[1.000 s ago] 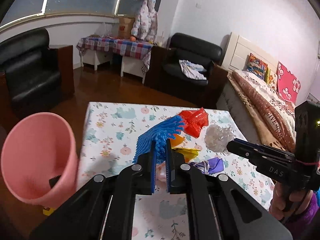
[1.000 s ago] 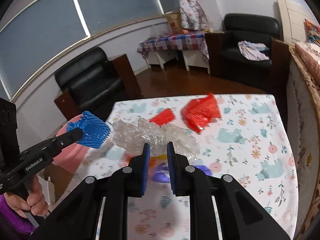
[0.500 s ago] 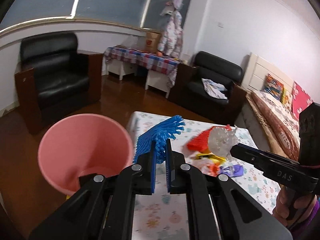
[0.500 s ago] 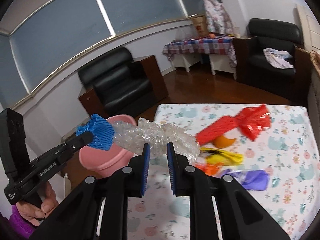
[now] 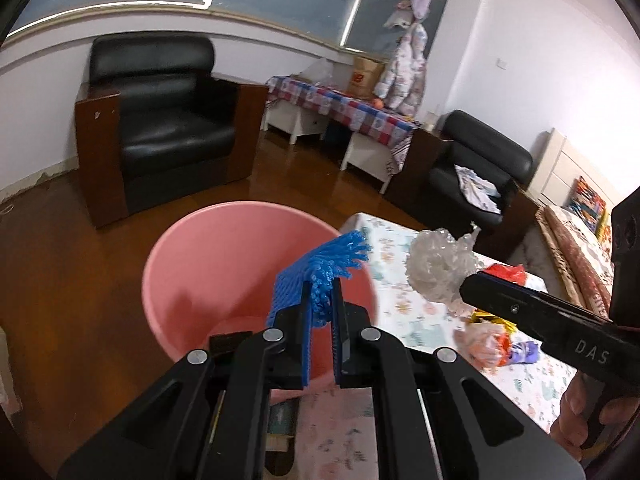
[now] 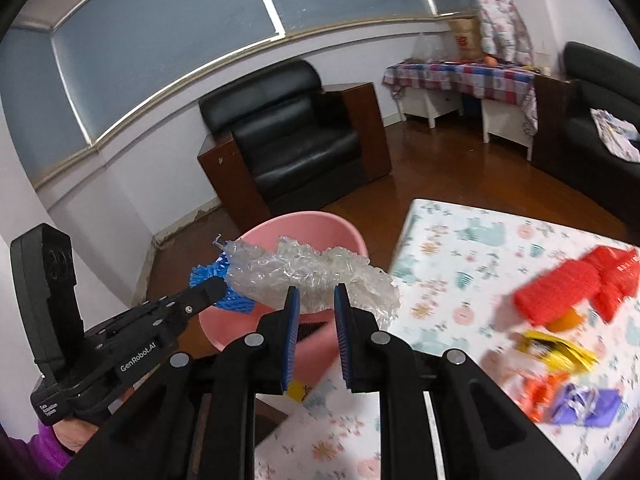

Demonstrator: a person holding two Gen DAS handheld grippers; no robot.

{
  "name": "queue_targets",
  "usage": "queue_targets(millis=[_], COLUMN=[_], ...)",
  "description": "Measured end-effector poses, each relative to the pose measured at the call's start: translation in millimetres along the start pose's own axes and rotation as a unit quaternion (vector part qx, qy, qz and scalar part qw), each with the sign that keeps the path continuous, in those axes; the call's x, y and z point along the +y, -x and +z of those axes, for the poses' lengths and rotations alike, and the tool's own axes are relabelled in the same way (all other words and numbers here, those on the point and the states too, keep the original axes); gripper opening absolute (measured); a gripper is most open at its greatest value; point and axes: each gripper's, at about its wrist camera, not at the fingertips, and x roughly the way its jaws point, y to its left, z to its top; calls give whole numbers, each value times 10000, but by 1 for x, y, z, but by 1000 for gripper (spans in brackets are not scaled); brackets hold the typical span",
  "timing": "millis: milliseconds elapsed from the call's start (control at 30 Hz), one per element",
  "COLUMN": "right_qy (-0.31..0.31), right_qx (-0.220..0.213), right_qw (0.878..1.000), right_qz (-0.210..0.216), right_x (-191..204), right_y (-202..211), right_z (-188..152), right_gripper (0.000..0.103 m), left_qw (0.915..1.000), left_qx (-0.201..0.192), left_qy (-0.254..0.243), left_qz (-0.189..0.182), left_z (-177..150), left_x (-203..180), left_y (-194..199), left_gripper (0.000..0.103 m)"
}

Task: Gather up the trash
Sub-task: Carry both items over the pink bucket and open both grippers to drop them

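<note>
My left gripper (image 5: 323, 292) is shut on a blue foam net (image 5: 316, 270) and holds it over the mouth of the pink bin (image 5: 224, 264), which stands on the floor beside the table. My right gripper (image 6: 316, 300) is shut on a wad of clear bubble wrap (image 6: 320, 272), hanging above the bin's rim (image 6: 304, 220) near the table's corner. In the right wrist view the left gripper (image 6: 216, 290) with the blue net (image 6: 208, 272) shows at the left. The right gripper's fingers (image 5: 520, 312) carry the bubble wrap (image 5: 440, 266) in the left wrist view.
On the floral tablecloth (image 6: 460, 248) lie a red foam net (image 6: 576, 280), an orange piece, a yellow wrapper (image 6: 556, 352) and a purple wrapper (image 6: 584, 404). A black armchair (image 5: 168, 128) stands behind the bin on the wooden floor. A second armchair and a bed are at the right.
Both grippers have swung left from over the table toward the pink bin, carrying the blue net and the bubble wrap. The bin now fills the centre of the left wrist view.
</note>
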Motion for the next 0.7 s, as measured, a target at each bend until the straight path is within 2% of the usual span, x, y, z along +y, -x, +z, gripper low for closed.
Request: queue_targets(millis=[267,433,700], right_qy=[220,470,855], right_qx=[293,520,675], right_qw=[9993,9972,9932], right_qz=[-46,-246,-421], right_x=[12,18,26], right_y=[-50,-79,-108], right_z=[7,6,6], right_gripper=[17,18,18], left_qw=[9995,9990,9977], left_qx=[156,247,394], left_qy=[171,235,247], left_qz=[211,299,493], left_z=[-1,-1,-2], left_x=[24,32,43], left_y=[-17,-31,-49], left_gripper=[7,7,7])
